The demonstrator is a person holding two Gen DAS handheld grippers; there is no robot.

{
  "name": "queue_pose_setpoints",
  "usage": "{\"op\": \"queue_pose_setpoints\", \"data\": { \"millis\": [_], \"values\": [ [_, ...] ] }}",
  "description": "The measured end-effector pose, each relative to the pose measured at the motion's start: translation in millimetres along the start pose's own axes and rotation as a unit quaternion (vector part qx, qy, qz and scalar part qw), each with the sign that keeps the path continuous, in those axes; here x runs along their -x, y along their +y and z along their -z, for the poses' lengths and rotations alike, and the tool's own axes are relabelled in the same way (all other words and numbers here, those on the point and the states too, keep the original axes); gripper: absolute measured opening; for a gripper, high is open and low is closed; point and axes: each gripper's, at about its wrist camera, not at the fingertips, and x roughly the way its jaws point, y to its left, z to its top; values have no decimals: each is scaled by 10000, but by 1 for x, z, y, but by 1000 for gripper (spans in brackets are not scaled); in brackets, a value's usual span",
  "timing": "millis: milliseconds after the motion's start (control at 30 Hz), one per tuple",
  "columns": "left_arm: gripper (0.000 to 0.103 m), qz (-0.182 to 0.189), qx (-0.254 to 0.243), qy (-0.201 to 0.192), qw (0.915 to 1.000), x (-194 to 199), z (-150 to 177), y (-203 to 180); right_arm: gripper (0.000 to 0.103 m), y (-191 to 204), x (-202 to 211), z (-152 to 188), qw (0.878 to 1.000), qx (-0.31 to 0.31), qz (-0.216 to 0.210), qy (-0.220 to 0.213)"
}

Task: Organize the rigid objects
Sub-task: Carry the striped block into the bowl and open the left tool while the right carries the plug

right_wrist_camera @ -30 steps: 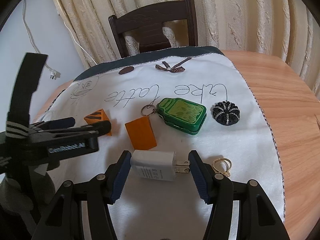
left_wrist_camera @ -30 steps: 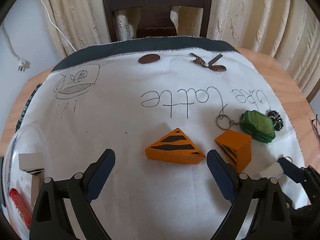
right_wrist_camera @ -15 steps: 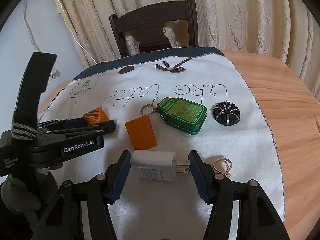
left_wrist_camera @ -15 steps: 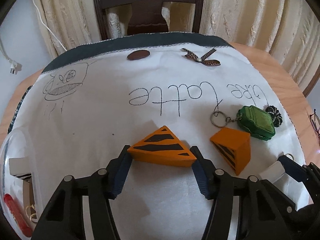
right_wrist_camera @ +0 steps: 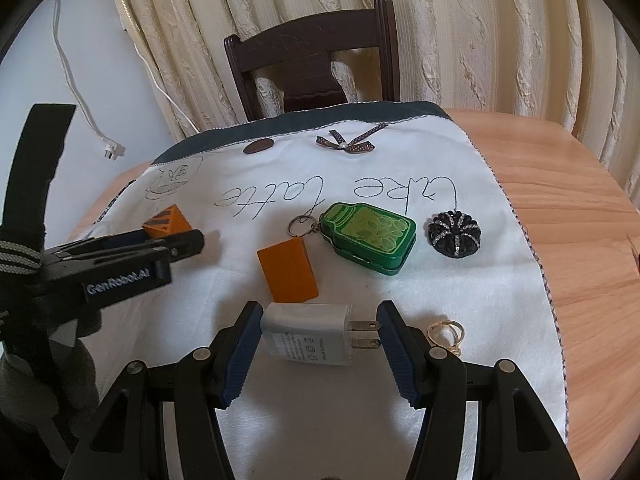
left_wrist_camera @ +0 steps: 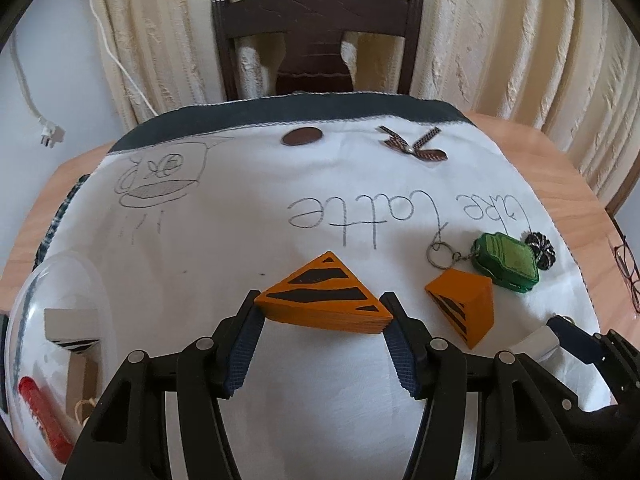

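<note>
Left gripper around striped orange wedge

- Round wooden table, mostly covered by a white cloth with stitched script and a dark far border.
- Between the left tongs' tips: orange striped wedge, touching both pads.
- Just right of the left tongs: second orange wedge.
- Beyond that wedge: green jar-shaped tin on a key ring, black beaded ornament to its right.
- Between the right tongs' tips: white charger plug.
- Just right of the right tongs: gold ring.
- Left of the left tongs: clear bowl.
- On bare wood, far right: eyeglasses.
</note>
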Motion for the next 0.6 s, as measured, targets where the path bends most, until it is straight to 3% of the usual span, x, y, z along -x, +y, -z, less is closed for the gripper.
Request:
{"op": "queue_pose_setpoints", "data": {
  "millis": [600],
  "values": [
    [60,-421,617,-449,9962,33,1,52,62,1,-2,1,10000,26,30,-14]
  ]
}}
